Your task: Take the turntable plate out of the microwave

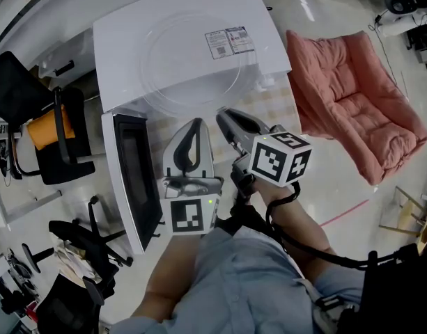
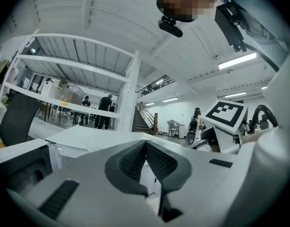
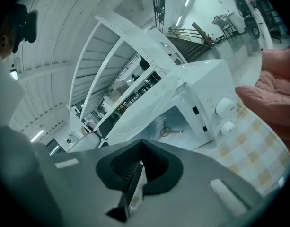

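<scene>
The clear glass turntable plate is out of the cavity, raised at the front of the white microwave. My right tongs pinch its near rim. My left tongs, just left, are pressed together, empty. The microwave door stands open at left.

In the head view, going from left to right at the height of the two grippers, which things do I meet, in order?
A black office chair → microwave door, standing open → left gripper → right gripper → pink cushion.
</scene>
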Action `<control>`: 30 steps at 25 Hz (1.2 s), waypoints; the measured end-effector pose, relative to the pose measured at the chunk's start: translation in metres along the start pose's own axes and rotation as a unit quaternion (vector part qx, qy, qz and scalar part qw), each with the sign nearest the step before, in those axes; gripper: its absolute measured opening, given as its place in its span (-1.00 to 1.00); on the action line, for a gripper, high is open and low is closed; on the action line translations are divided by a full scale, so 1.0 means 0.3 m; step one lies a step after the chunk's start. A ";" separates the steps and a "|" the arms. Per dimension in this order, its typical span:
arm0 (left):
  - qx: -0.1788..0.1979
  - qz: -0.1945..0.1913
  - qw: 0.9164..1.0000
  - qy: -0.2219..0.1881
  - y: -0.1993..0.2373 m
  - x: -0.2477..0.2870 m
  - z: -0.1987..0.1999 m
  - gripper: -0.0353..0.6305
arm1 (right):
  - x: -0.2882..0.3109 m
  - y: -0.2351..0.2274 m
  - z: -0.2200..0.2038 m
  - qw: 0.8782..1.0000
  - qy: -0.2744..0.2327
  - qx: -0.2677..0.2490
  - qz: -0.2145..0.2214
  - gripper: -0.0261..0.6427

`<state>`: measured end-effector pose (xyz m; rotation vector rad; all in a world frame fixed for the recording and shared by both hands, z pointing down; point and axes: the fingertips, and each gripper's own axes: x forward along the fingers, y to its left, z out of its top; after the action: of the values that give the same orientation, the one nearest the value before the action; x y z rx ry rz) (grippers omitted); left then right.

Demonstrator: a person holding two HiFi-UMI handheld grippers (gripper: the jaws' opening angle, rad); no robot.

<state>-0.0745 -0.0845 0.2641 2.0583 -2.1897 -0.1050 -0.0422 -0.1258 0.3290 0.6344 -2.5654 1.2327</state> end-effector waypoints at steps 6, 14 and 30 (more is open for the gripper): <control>-0.001 0.004 1.000 -0.004 0.020 0.015 0.012 -0.87 | 0.042 0.010 0.020 1.000 0.013 -0.008 0.006 -0.92; 0.001 0.012 1.000 -0.009 0.056 0.024 0.032 -0.87 | 0.093 0.027 0.042 1.000 0.016 -0.011 0.016 -0.92; 0.021 0.024 0.999 -0.021 -0.036 -0.062 0.092 -0.87 | -0.059 0.080 -0.059 0.995 0.007 -0.096 0.030 -0.92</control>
<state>-0.0667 -0.0677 0.2343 2.0425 -2.2835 -0.0988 -0.0376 -0.0935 0.3168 0.5096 -2.6663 0.9868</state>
